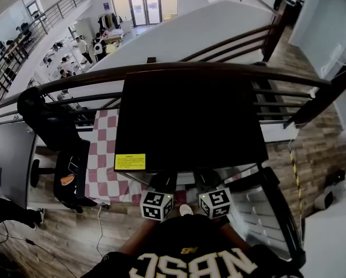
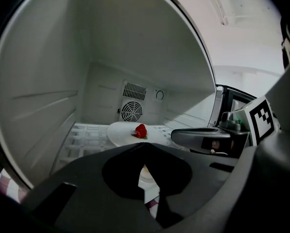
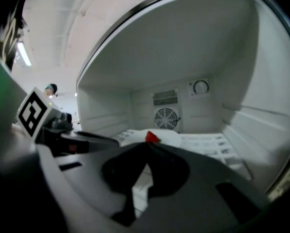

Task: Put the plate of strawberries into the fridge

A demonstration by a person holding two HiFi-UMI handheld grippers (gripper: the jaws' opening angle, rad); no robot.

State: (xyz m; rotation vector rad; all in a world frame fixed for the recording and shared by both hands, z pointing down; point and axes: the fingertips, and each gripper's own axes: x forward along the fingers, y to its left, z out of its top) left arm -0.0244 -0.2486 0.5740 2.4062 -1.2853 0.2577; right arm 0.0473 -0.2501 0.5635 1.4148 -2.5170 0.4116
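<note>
The plate [image 2: 119, 133] with one strawberry [image 2: 141, 130] is seen on the fridge [image 2: 42, 101] shelf, at 12 o'clock just beyond the left gripper [image 2: 144, 146]. It is seen at 12 o'clock from the right gripper [image 3: 147, 146] too. Both jaw pairs are pressed together, with nothing pinched.

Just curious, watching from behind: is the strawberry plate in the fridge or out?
In: the plate, one strawberry on it, sits on the fridge shelf before the back fan.
</note>
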